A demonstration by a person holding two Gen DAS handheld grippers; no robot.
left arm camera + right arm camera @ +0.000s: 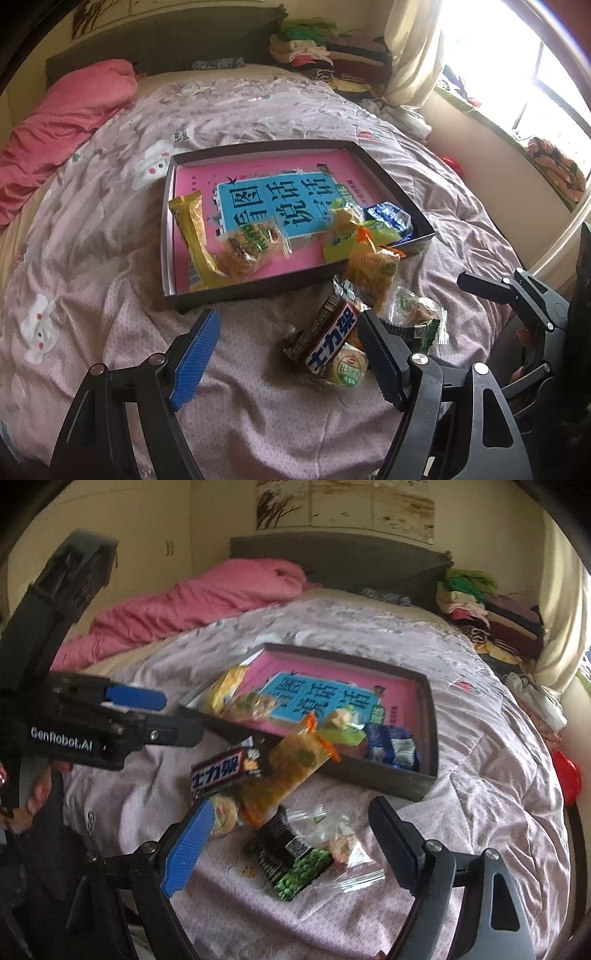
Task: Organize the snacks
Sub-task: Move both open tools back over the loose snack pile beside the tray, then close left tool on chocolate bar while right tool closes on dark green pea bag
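Note:
A dark shallow box (391, 181) (430, 716) with a pink and blue book inside lies on the bed. In it are a yellow wrapper (192, 236), a clear cracker pack (247, 245), a green pack (341, 236) and a blue pack (388, 218) (393, 747). In front lies a pile: a brown chocolate bar (328, 341) (225, 771), an orange cracker pack (373, 273) (288, 775), a round biscuit (349, 369), a green pea bag (295, 871) and a clear pack (340, 838). My left gripper (288, 354) is open, its right finger beside the bar. My right gripper (291, 842) is open over the pea bag.
The bed has a wrinkled lilac quilt (258, 424). A pink duvet (62, 118) lies at the head on the left. Folded clothes (332, 55) are stacked at the back right by a curtain and a bright window (517, 74).

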